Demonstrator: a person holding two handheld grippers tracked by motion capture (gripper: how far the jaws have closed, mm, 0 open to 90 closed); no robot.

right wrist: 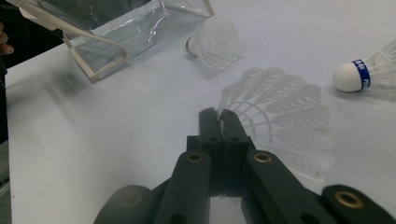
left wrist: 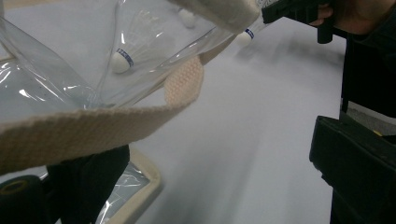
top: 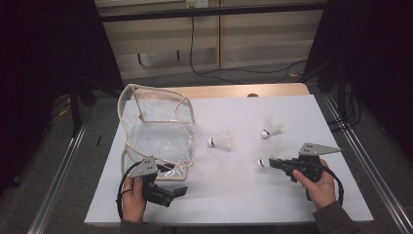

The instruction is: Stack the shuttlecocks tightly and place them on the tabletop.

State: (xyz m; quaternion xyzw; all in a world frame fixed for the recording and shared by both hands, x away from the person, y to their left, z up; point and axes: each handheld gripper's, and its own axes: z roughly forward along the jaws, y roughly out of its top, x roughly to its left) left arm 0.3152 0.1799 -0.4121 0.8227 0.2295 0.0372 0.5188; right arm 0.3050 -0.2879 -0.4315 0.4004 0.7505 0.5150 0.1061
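Right gripper view shows the right gripper (right wrist: 219, 116) pinched on a shuttlecock's (right wrist: 285, 121) feather skirt, right of the clear bag (top: 156, 131), whose strap (left wrist: 88, 126) the left gripper (top: 178, 191), jaws apart, props open, likely for loading.

Left claw (top: 181, 190): your left hand (top: 132, 197) holds it low at the near desk edge, jaws spread.
Right claw (top: 271, 163): your right hand (top: 319, 185) grips it, jaws pinched together.

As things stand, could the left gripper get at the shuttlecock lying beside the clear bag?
Probably not directly: the left gripper sits at the clear bag, whose front corner stands between it and that shuttlecock.
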